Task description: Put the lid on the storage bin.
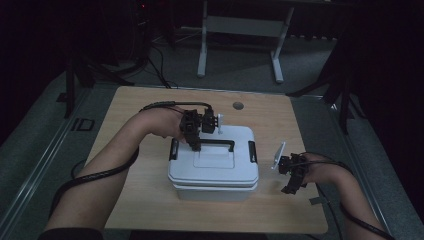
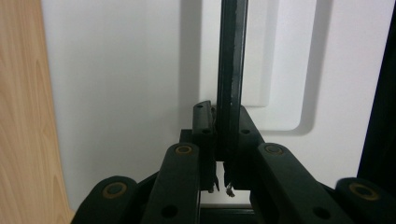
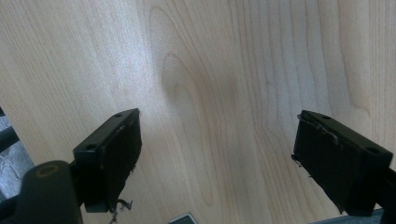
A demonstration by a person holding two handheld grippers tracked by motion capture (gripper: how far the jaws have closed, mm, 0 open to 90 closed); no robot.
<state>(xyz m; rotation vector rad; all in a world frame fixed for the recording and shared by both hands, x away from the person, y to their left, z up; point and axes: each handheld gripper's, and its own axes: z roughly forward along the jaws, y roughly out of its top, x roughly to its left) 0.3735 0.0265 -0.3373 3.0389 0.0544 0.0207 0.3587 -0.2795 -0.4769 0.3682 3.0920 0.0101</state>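
I have the left gripper (image 1: 196, 142) on top of the box (image 1: 214, 167), its jaws clenched on the black handle (image 2: 232, 70) that lies across the white lid (image 2: 121, 84). In the left gripper view the bar runs straight up between the two pads, pinched near its left end rather than at its middle. The box sits mid-table (image 1: 150, 200), lid on, with a black latch (image 1: 173, 149) on its left side and another (image 1: 252, 151) on its right.

My worry is that off-centre hold: if I lift from here, the box would likely tilt toward its right side and could swing or slip out of the pads. If the latches are not fully closed, I judge the lid could come away alone and the body stay down or drop. I cannot tell from here whether they are locked.

To the right of the box, the right gripper (image 1: 294, 172) hangs over bare wood with its jaws spread wide, grasping nothing. It could not steady the box from there.
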